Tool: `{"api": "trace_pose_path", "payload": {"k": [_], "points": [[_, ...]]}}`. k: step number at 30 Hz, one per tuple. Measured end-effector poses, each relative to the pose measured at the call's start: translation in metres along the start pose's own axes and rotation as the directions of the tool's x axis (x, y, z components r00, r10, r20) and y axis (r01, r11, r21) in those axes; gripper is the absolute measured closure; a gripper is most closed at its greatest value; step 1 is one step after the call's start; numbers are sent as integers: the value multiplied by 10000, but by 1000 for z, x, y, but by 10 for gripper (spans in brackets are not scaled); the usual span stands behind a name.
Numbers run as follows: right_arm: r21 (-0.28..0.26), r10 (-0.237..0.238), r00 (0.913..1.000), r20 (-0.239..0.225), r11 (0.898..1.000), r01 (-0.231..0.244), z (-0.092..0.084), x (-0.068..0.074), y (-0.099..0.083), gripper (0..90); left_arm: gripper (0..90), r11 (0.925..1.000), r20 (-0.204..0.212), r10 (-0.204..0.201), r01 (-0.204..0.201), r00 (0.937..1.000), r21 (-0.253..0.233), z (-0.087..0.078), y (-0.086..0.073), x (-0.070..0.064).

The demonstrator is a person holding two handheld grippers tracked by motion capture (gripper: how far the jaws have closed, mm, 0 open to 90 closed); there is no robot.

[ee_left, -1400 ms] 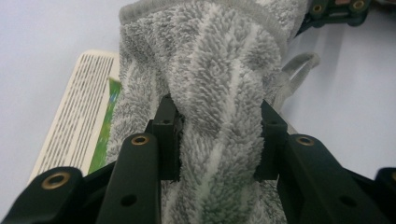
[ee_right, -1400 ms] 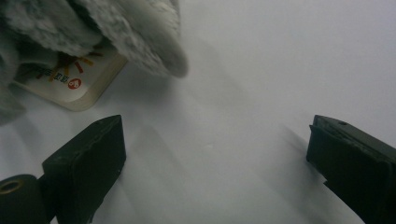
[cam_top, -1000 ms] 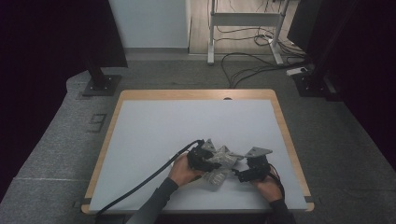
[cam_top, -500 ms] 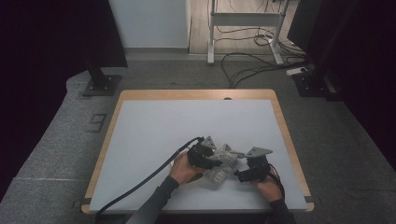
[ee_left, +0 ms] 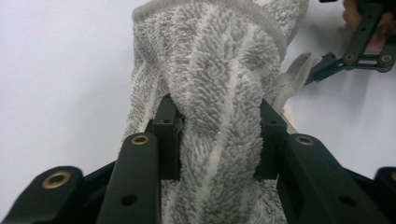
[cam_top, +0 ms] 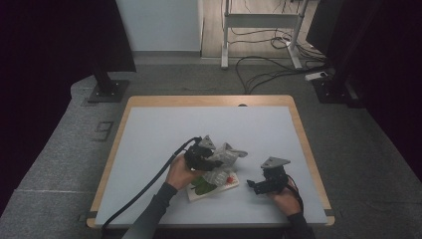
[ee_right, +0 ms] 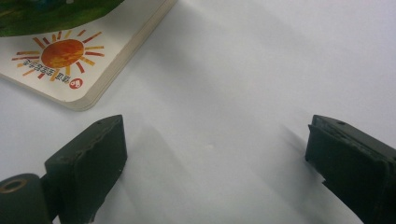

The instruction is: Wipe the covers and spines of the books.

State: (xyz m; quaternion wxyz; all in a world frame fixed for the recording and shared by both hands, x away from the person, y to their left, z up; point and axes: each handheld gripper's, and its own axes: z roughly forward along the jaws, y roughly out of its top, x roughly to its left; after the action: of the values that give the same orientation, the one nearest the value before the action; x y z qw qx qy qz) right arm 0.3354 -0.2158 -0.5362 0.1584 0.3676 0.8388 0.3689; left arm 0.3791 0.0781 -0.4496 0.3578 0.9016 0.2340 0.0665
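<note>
The left gripper [cam_top: 206,158], clamped on the grey towel [ee_left: 219,93], has lifted it off the board book [cam_top: 213,184], apparently uncovering the cover, while the right gripper [ee_right: 215,158] rests beside the book, jaws apart and empty.

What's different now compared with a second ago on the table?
The left claw, shut on the grey towel, has lifted it up and away from the right claw, uncovering more of the picture book beneath. The right claw stayed where it was, jaws open and holding nothing, just beside the book's corner. The book itself has not shifted on the white table.
</note>
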Motion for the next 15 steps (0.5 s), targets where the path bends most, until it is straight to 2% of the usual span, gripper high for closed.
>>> {"api": "trace_pose_path", "payload": {"k": [8,12,15], "points": [[0,1,10000,4,10000,-1,0,0,0,51,611,9998,-638,-190,189,9978,-19,-32,-10,18],[0,-9,10000,10,10000,9,0,0,0,51,609,9990,-1058,-437,433,9934,-65,-48,-17,29],[3,-10,10000,7,10000,10,0,0,0,51,608,9975,-1399,-703,698,9877,-90,-61,-24,38]]}}
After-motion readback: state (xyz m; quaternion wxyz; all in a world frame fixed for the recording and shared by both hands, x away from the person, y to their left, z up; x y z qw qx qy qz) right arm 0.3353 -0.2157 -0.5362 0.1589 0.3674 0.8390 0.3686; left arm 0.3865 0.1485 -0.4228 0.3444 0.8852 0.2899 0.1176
